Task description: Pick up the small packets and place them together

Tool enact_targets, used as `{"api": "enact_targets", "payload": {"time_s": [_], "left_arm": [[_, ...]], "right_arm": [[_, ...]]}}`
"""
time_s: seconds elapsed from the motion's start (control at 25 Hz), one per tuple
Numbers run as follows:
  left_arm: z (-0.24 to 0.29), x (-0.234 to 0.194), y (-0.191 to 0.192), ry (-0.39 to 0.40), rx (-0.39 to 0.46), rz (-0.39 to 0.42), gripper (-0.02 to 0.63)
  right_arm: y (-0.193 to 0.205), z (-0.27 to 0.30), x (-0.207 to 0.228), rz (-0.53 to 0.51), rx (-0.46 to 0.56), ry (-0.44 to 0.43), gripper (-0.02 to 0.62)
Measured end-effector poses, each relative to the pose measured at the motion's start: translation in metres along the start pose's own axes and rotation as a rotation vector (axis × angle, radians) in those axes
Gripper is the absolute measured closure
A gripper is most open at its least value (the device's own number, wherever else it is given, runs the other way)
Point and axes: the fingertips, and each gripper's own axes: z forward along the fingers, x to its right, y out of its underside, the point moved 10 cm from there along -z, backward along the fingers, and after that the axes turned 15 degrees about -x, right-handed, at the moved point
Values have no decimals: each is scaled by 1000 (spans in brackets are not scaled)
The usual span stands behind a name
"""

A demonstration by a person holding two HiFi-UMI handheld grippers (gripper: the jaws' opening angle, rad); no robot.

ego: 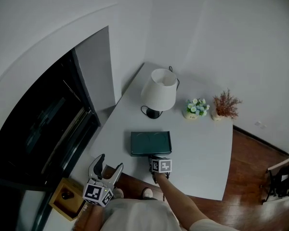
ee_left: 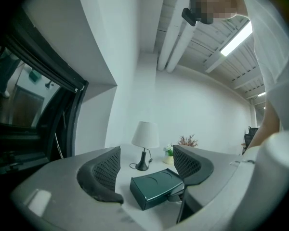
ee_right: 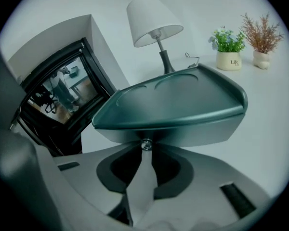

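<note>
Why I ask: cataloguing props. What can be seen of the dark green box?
The dark green box is low, rectangular, smooth and matte. Its top has a raised rim and two shallow round recesses. It lies flat on the white table, near the person's side. The right gripper is shut on a small shiny knob on its front face.

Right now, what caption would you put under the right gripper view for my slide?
Right gripper pinches the small silver knob on a green box, lamp and flowers behind.
</note>
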Motion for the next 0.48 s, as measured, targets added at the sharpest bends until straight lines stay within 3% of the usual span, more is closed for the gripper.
{"api": "enact_targets", "payload": {"time_s": [0.48], "left_arm": [[19,9,3,30,-11,-6,278]], "right_arm": [[99,-27,-20,-95,-137,-77,537]]}}
